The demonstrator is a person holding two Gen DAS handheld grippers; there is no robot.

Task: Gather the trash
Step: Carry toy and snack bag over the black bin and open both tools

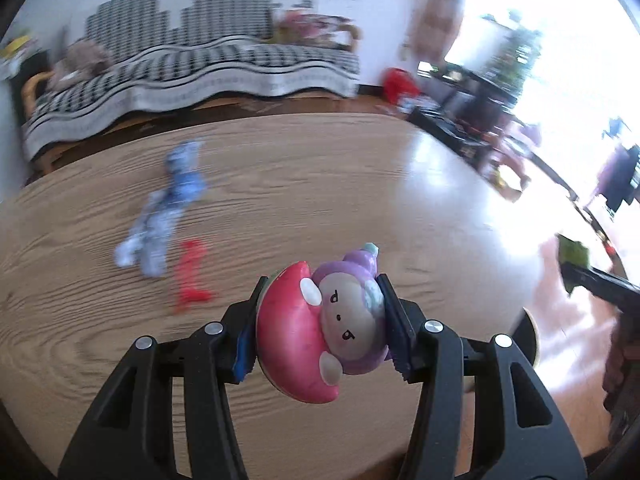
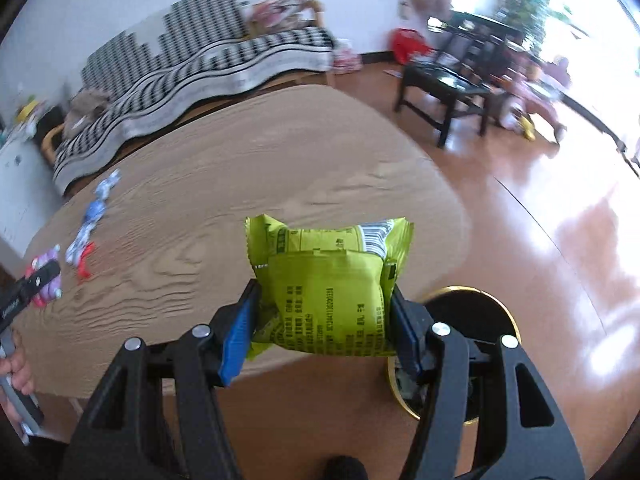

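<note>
Crinkly green snack packet (image 2: pixel 328 292) pinched flat-sided in right gripper (image 2: pixel 324 316): light, slippery, crushable. Left gripper (image 1: pixel 320 320) clamps a rigid, glossy toy figurine (image 1: pixel 320 328); blue wrapper (image 1: pixel 164 208) at 10 o'clock.

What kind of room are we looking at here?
Most likely a home living room: a sofa under a checked throw, a dark low side table on glossy wooden flooring, and a wood-grain table.

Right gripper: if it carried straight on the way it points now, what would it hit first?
Probably the wooden table. The right gripper, shut on the green snack packet, points down over its near edge; depth is unclear.
</note>
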